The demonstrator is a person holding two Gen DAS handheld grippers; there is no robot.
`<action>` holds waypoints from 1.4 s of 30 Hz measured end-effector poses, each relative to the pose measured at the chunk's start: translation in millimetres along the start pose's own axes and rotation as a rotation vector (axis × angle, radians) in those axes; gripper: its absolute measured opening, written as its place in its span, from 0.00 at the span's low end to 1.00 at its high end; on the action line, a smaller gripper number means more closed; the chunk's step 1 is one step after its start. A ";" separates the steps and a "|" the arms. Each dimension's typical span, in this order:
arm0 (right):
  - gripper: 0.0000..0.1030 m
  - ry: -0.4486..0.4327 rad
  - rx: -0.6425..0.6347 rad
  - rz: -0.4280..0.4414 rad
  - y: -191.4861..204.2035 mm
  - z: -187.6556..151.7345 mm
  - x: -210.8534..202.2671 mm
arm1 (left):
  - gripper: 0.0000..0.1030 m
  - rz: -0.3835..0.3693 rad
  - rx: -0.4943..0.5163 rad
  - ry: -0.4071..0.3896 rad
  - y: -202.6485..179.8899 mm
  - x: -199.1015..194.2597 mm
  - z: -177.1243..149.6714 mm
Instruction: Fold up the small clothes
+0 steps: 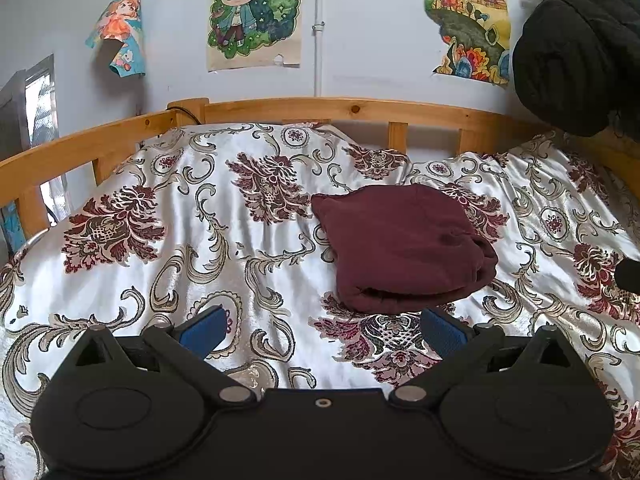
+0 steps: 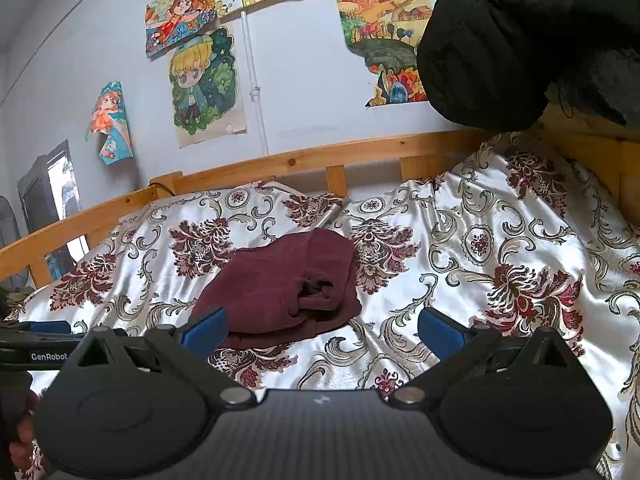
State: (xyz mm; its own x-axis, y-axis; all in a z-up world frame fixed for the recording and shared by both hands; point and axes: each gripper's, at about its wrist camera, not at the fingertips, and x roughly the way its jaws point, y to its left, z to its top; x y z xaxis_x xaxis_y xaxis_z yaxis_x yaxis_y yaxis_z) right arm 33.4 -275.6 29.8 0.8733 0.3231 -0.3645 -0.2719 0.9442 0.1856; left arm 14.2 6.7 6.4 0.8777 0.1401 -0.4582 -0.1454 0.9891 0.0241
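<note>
A small maroon garment lies folded into a thick bundle on the floral bedspread; it also shows in the right wrist view. My left gripper is open and empty, held just short of the bundle's near edge, a little to its left. My right gripper is open and empty, just short of the bundle's near right corner. The left gripper's blue fingertips show at the left edge of the right wrist view.
A wooden bed rail runs along the back and left sides. A black padded jacket hangs at the upper right, also in the right wrist view. Posters hang on the wall.
</note>
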 end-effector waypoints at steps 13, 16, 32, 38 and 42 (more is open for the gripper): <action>1.00 0.000 0.000 0.000 -0.3 0.2 -0.2 | 0.99 -0.015 0.014 0.007 -2.7 -0.6 -0.3; 1.00 0.000 0.000 0.000 -0.7 0.2 -0.1 | 0.99 -0.011 0.014 0.008 -3.0 -0.4 -0.7; 1.00 0.002 0.003 -0.001 -1.4 0.5 0.6 | 0.99 -0.016 0.013 0.014 -4.1 -0.6 -2.3; 1.00 -0.001 0.007 -0.009 -0.8 -1.1 0.5 | 0.99 -0.017 0.014 0.016 -5.3 -0.7 -3.6; 1.00 -0.001 0.008 -0.009 -1.2 -0.6 0.3 | 0.99 -0.021 0.011 0.020 -4.9 0.3 -3.8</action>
State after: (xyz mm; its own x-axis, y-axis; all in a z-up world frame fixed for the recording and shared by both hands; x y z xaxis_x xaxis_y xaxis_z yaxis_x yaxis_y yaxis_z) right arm 33.7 -276.5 28.9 0.8763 0.3141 -0.3654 -0.2602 0.9467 0.1899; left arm 13.4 1.8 2.7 0.8710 0.1189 -0.4766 -0.1224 0.9922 0.0239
